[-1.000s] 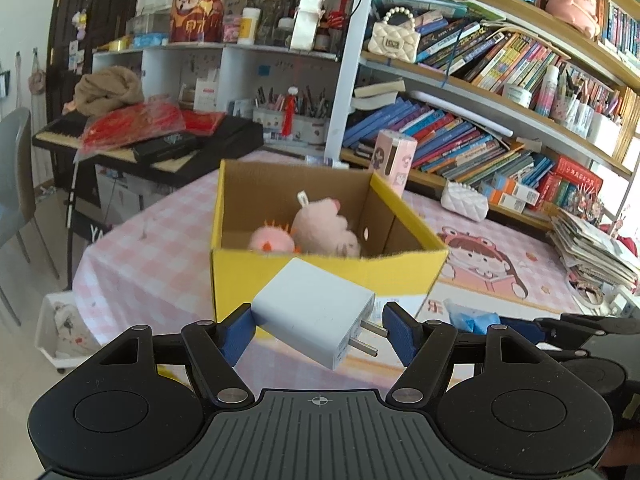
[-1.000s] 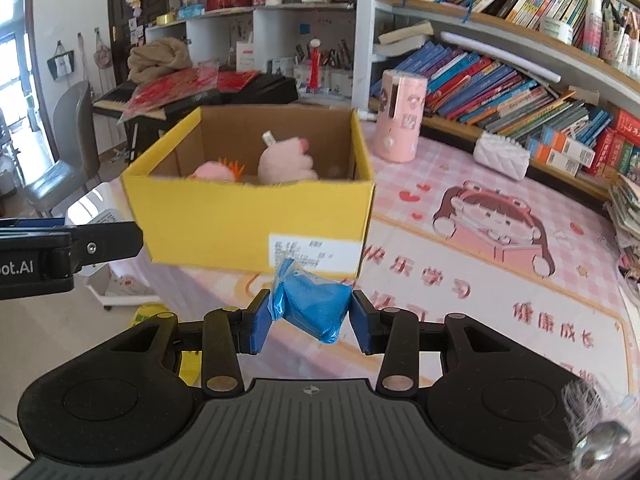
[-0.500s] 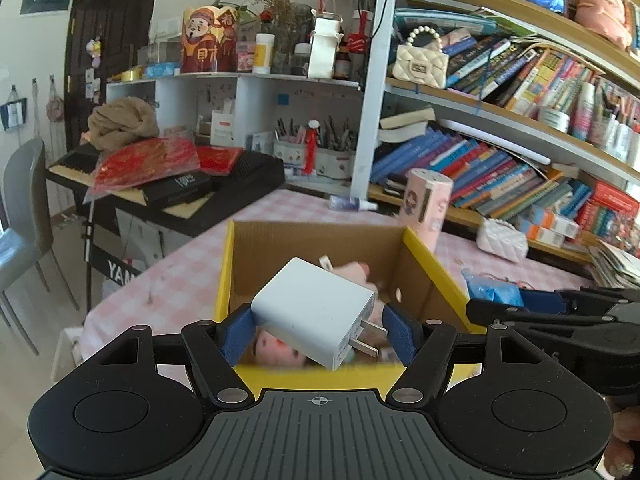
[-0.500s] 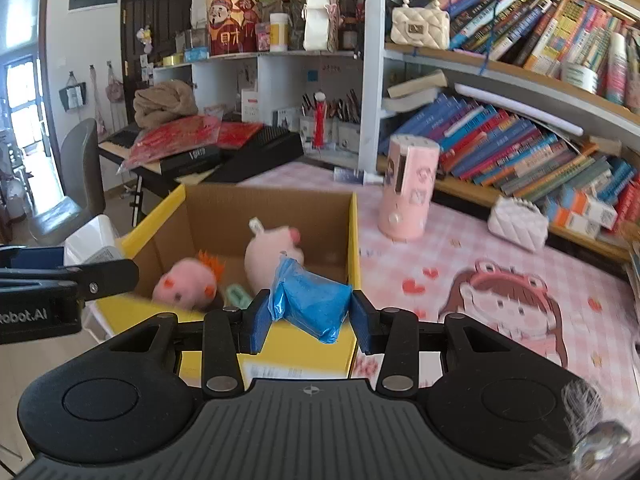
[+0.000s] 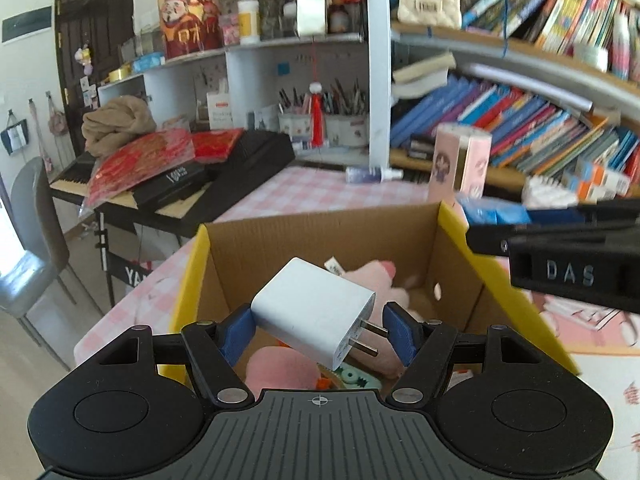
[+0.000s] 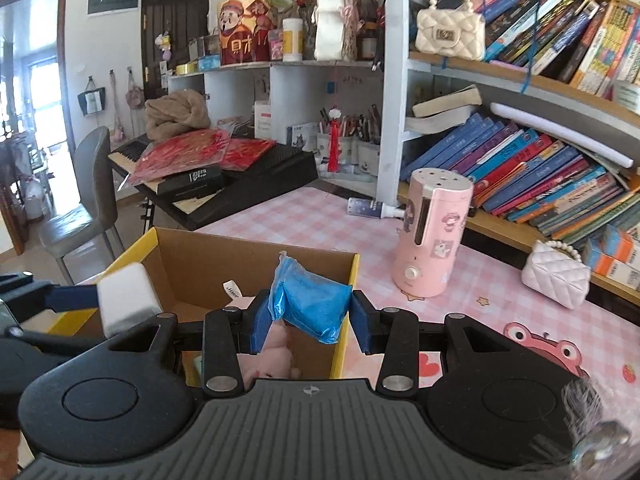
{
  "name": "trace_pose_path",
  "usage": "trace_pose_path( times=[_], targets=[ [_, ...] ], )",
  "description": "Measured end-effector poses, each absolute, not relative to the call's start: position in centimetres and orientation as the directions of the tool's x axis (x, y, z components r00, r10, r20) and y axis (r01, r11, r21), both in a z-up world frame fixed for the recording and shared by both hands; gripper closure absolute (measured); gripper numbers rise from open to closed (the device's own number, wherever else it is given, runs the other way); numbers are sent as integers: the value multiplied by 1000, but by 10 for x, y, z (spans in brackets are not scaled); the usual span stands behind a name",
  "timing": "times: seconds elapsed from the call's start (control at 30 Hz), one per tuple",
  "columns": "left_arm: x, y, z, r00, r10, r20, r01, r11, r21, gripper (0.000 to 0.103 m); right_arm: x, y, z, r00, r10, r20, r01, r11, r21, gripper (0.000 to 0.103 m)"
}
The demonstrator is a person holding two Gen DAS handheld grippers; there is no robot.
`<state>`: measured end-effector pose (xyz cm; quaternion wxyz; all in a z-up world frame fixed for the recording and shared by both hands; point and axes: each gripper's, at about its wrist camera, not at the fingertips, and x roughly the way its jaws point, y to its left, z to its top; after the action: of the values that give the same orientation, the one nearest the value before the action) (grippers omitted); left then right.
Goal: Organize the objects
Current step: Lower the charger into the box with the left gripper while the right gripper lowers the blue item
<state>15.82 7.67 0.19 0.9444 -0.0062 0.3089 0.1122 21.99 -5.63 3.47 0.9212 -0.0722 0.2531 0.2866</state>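
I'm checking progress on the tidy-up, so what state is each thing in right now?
left gripper: shut on the white charger, above the box
right gripper: shut on the blue packet
cardboard box: open, pink plush toys inside
pink humidifier: upright on the table

Each of the 2 views looks forward and somewhat downward along its own tool's fingers, close above the open cardboard box [image 5: 320, 240] just ahead. The left wrist view faces the box's inside from the near wall, with the right gripper [image 5: 560, 256] crossing at its right edge. The right wrist view sits over the box's right part [image 6: 256, 264]; the left gripper [image 6: 72, 300] enters at its left. Both share the box, the pink cylinder [image 6: 432, 236] and the bookshelves [image 6: 540, 168] beyond.
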Motion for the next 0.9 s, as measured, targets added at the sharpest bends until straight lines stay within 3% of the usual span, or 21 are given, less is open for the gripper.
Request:
trace_pose_path(
  times=[0.9],
  targets=[
    [205, 63, -26, 669, 277, -690, -181, 961, 210, 33, 279, -5, -8, 538, 528, -657, -721, 692, -33, 64]
  ],
)
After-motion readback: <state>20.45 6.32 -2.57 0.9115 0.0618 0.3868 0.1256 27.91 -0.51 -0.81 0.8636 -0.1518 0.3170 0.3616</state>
